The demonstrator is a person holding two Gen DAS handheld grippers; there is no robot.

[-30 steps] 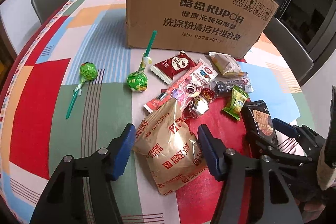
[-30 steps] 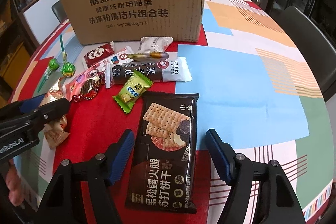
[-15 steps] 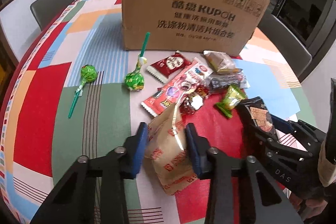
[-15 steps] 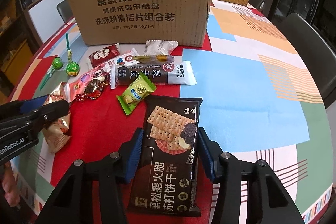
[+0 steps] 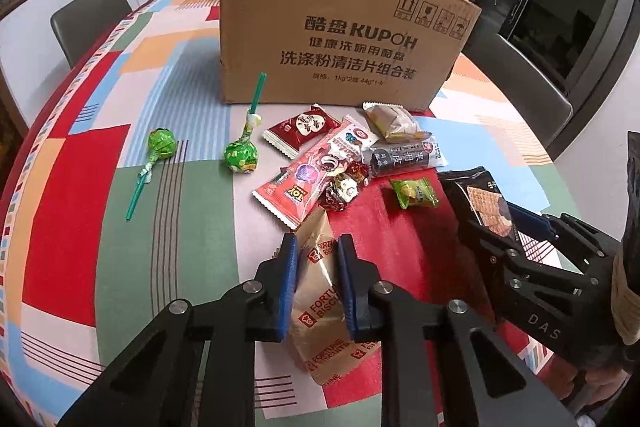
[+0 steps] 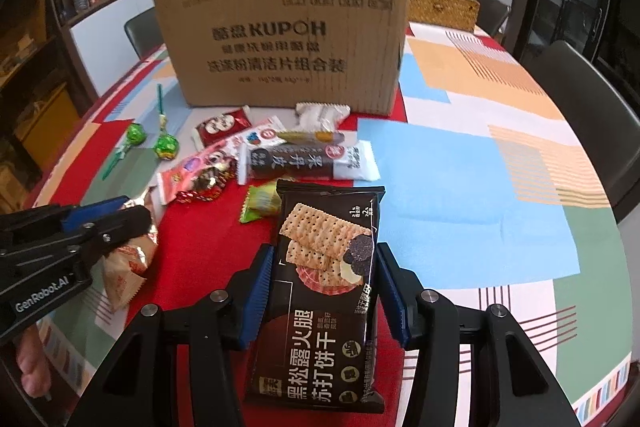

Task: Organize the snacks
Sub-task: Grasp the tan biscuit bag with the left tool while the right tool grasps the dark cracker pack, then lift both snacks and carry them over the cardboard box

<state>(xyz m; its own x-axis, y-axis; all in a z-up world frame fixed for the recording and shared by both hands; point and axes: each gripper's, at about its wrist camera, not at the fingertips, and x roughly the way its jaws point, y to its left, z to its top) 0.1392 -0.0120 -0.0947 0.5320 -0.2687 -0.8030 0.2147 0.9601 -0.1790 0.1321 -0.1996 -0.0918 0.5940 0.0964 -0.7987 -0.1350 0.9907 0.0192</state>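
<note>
Both tongs have closed since a second ago — left tongs point(image 5: 317, 247) clamped on the fortune biscuit bag point(image 5: 325, 311) at lower centre, right tongs point(image 6: 324, 263) clamped on the cracker pack point(image 6: 326, 291), both lifted off the bench point(image 6: 460, 195) — next, presumably the cardboard box point(image 5: 340, 39)

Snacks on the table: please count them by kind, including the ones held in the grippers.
Lollipops: 2
Foil-wrapped candy: 1
Small green packet: 1
Other flat packets lying on the table: 4
Fortune biscuits bag, in left gripper: 1
Black cracker pack, in right gripper: 1
Total: 10
</note>
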